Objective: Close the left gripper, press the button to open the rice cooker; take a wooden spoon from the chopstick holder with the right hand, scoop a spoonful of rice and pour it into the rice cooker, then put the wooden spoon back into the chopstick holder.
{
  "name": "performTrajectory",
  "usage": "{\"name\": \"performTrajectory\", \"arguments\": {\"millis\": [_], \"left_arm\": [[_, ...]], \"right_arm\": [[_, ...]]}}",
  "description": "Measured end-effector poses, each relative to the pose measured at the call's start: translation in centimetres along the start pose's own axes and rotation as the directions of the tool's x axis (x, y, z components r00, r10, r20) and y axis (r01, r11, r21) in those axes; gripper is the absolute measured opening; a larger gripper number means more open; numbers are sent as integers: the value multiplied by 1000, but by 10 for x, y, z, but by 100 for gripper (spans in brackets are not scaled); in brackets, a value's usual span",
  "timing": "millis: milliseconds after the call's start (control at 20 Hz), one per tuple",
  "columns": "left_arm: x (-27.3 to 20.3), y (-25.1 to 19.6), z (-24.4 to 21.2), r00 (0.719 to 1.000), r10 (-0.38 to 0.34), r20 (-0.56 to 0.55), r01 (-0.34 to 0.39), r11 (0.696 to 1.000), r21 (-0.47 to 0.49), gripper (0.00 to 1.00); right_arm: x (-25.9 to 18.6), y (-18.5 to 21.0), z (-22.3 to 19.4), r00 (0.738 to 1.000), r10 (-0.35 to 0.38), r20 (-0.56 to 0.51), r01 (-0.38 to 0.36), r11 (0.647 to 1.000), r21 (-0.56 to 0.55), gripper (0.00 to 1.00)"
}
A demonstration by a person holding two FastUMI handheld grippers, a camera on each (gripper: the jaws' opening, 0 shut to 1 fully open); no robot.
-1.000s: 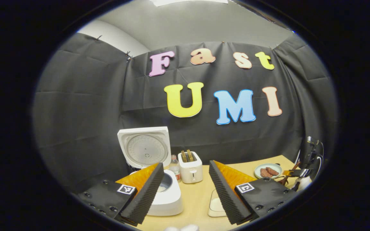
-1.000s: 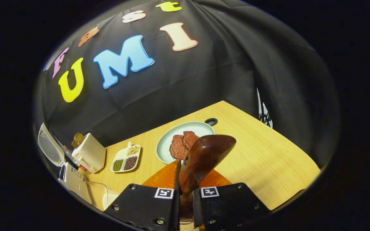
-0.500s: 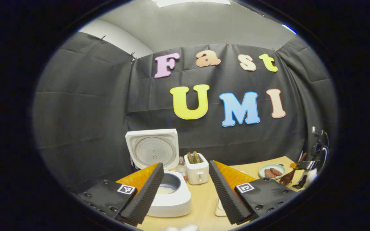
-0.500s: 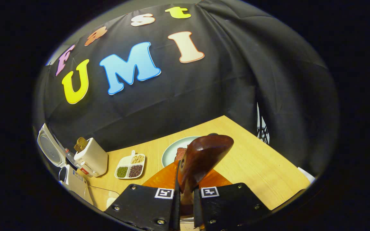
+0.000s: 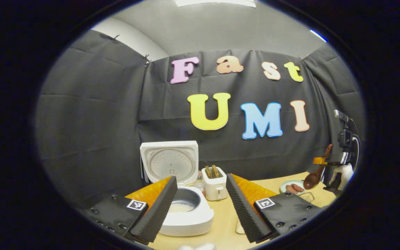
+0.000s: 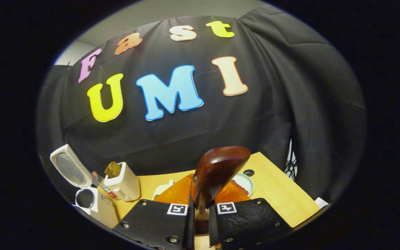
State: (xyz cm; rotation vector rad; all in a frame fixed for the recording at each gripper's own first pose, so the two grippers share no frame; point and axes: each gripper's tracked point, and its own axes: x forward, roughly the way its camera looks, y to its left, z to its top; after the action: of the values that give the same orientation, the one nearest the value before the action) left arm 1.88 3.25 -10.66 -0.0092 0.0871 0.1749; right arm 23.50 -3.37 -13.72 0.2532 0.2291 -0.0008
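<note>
Right gripper view: right gripper (image 6: 201, 215) sits at bottom centre, its two fingers pinching the neck of the wooden spoon (image 6: 217, 173) between them. Spoon is dark reddish-brown, glossy, with a highlight along the bowl's upper edge. Bowl stands up from the fingers and leans toward the right of the frame, rounded back facing the camera. Whether the bowl carries rice cannot be told from this side. Behind the spoon, a pale plate (image 6: 247, 182) lies on the wooden table (image 6: 283, 198), mostly hidden. At lower left, the white rice cooker (image 6: 89, 199) stands with its lid (image 6: 69, 168) raised; a white toaster (image 6: 123, 184) stands just right of it.

Left gripper view: left gripper (image 5: 200, 205) at bottom centre, fingers spread wide apart with nothing between them. Left finger overlaps the rice cooker (image 5: 186, 211), whose lid (image 5: 170, 163) stands upright; the inner pot holds a little pale rice at the bottom. Toaster (image 5: 215, 182) stands just right of the cooker, between the two fingers in the frame. At far right edge, the other gripper holds the wooden spoon (image 5: 316, 175) above the table (image 5: 221, 225), bowl hanging down and handle angled up to the right, above the plate (image 5: 292, 187).
</note>
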Motion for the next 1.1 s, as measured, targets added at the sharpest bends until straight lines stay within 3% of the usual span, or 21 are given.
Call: {"name": "performTrajectory", "arguments": {"millis": [250, 500, 800, 1100], "left_arm": [[-4, 17, -3, 1000, 0, -1, 0, 1000, 12, 99], [-11, 33, -10, 1000, 7, -8, -7, 1000, 26, 99], [-17, 32, -15, 1000, -11, 11, 10, 998, 64, 99], [-16, 27, -26, 999, -33, -3, 33, 999, 41, 99]], "right_arm": [[-16, 81, -22, 995, 100, -25, -101, 993, -65, 16], [-20, 139, -71, 985, 159, -65, -170, 958, -231, 16], [-9, 159, -126, 985, 149, -90, -174, 861, -479, 17], [1, 140, -171, 994, 53, -97, -105, 733, -672, 17]]}}
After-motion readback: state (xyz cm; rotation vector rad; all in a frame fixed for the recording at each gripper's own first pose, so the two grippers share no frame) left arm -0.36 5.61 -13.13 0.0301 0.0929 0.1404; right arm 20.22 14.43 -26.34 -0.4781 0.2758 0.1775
